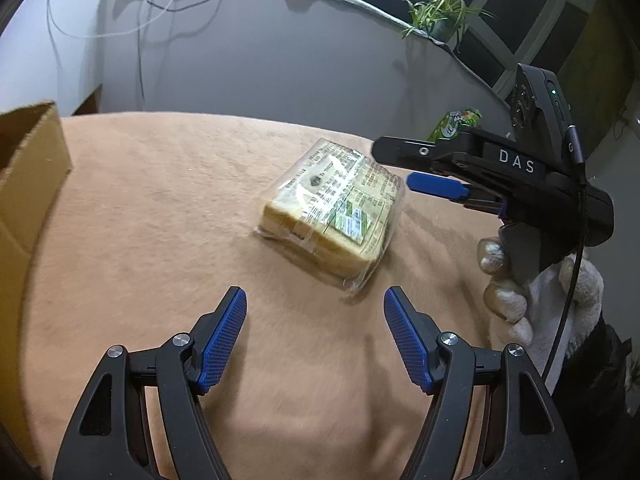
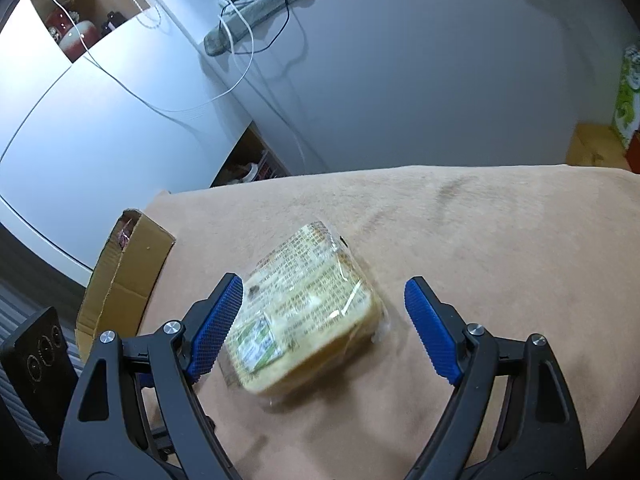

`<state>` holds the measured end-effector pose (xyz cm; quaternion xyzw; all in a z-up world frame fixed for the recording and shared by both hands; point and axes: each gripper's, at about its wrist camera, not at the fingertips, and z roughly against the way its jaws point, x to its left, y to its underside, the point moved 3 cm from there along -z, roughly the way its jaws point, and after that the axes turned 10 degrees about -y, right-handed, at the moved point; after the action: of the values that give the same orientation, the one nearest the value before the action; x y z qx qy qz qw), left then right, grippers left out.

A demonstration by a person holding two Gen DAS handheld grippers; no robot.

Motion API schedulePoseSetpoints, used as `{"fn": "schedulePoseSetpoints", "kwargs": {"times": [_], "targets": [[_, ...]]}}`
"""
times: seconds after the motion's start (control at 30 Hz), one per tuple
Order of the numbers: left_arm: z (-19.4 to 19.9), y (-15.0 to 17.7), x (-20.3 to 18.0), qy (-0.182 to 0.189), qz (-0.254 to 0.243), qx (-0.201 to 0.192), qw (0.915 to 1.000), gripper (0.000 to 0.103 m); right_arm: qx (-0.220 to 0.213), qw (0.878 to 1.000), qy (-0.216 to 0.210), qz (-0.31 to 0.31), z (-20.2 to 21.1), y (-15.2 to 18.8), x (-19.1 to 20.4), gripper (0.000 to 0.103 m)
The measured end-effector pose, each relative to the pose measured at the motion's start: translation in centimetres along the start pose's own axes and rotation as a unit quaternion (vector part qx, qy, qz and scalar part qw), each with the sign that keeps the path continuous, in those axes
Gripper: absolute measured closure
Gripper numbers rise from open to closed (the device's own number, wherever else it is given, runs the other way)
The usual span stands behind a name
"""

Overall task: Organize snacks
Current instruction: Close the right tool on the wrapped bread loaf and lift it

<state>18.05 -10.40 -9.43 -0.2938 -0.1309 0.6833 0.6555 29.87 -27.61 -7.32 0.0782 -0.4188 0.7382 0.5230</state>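
A wrapped sandwich in clear printed plastic [image 1: 330,208] lies on the tan cloth-covered table [image 1: 160,208]. In the right wrist view the sandwich [image 2: 308,312] sits between the open blue-padded fingers of my right gripper [image 2: 324,308], with the left pad close to it and the right pad apart. My left gripper [image 1: 315,304] is open and empty, just in front of the sandwich. The right gripper [image 1: 404,168] shows in the left wrist view at the sandwich's right side, held by a white-gloved hand [image 1: 532,292].
An open cardboard box [image 1: 28,184] stands at the table's left edge; it also shows in the right wrist view [image 2: 124,280]. A green snack packet [image 1: 456,122] lies beyond the table at the right. Cables and a grey cloth hang on the wall behind.
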Motion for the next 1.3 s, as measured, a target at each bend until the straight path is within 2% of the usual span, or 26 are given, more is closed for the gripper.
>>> {"fn": "schedulePoseSetpoints", "kwargs": {"times": [0.27,0.53,0.6,0.67,0.97,1.3], "targets": [[-2.0,-1.0,-0.3,0.018,0.015,0.020,0.9995,0.032,0.034,0.999,-0.027,0.001,-2.4,-0.3,-0.4,0.017],[-2.8,-1.8,-0.8,0.028,0.016,0.021,0.9993,0.032,0.038,0.998,-0.042,0.000,-2.6,-0.2,-0.3,0.018],[-3.0,-2.0,-1.0,0.029,0.014,0.021,0.9993,0.032,0.040,0.998,-0.046,-0.003,-2.5,-0.1,-0.3,0.020],[-3.3,-2.1,-1.3,0.028,0.011,0.019,0.9994,0.032,0.052,0.998,-0.047,-0.004,-2.5,0.0,-0.3,0.028],[-2.9,-2.0,-1.3,0.002,-0.018,-0.001,0.9998,0.034,0.063,0.997,-0.050,0.001,-2.5,1.1,0.6,0.036],[-1.5,-1.7,-0.7,-0.023,-0.033,-0.027,0.9988,0.035,0.064,0.997,-0.047,0.021,-2.5,1.7,2.6,0.038]]}}
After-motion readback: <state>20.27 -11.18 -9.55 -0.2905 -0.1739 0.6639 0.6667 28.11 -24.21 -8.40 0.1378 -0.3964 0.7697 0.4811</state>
